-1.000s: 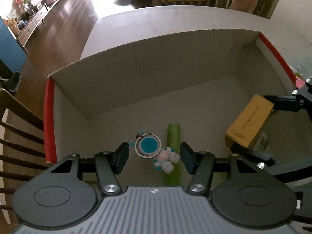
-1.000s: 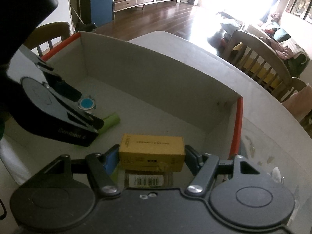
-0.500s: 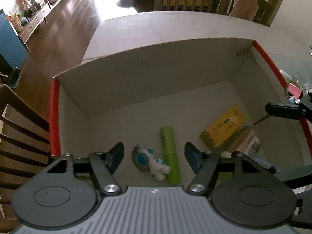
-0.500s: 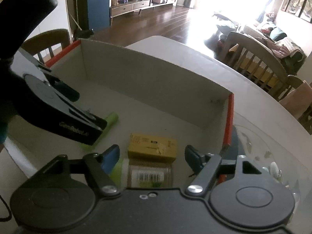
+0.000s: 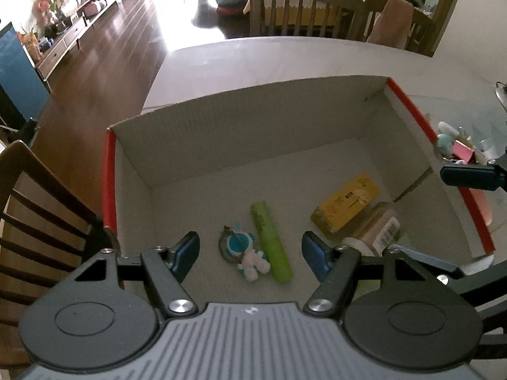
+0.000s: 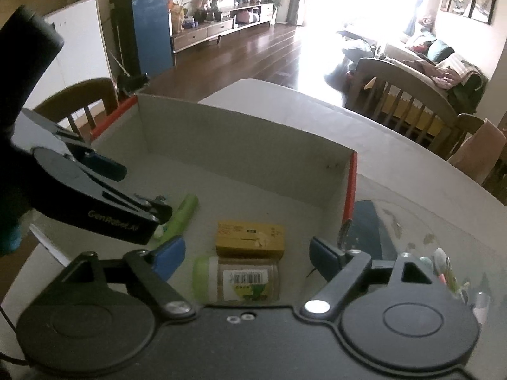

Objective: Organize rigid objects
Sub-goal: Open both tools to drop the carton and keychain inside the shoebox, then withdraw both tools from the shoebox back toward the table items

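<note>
Now, both grippers empty above the box, so the step in hand looks like fetching the next item.

left gripper (image 5: 250, 253): fingers spread wide, holding nothing; astronaut keychain (image 5: 244, 250) and green tube (image 5: 271, 240) lie on the box floor between and just beyond the fingertips.

right gripper (image 6: 247, 255): fingers spread, nothing pinched; yellow box (image 6: 250, 237) just ahead between the fingertips, jar (image 6: 244, 280) lying on its side nearer the palm, the two touching.

cardboard box (image 5: 285, 120): sits on the tabletop (image 5: 253, 60); four items on its floor, far half bare.

loose items (image 6: 443, 272): small clutter outside the box, beyond the right finger; too blurred to name, probably the next candidates.

how to do it well: lift each gripper straight up past the red-edged wall (image 6: 351, 186) before swinging sideways, so a finger doesn't catch the rim and shift the box.

next drop: aim for the bare floor beyond the fingertips, not on top of the jar, which may roll.

spacing: the two grippers sit near each other; move one at a time.
</note>
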The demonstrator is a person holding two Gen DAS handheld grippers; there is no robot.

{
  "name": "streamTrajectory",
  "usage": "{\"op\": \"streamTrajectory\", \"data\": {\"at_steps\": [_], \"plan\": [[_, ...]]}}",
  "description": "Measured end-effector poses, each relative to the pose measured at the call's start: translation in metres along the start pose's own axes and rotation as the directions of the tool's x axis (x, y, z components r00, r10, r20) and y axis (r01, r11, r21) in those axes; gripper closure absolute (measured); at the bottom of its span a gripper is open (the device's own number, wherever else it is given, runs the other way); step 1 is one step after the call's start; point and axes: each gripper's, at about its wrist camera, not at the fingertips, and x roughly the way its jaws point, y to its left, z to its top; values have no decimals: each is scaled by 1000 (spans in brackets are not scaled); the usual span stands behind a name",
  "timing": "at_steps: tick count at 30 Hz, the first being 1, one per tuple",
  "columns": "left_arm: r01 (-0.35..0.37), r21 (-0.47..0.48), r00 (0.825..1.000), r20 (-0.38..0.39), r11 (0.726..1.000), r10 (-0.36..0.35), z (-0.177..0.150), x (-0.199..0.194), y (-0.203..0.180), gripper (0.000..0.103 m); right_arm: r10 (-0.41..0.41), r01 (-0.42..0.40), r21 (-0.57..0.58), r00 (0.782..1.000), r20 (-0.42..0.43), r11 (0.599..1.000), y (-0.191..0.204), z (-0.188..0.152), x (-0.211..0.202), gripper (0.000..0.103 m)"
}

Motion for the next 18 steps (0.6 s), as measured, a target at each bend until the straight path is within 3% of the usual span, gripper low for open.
{"op": "streamTrajectory", "data": {"at_steps": [18], "plan": [[40, -7, 992, 124, 999, -39, 3, -63, -7, 32, 54, -68, 101, 989, 137, 993, -11, -15, -64, 13]]}}
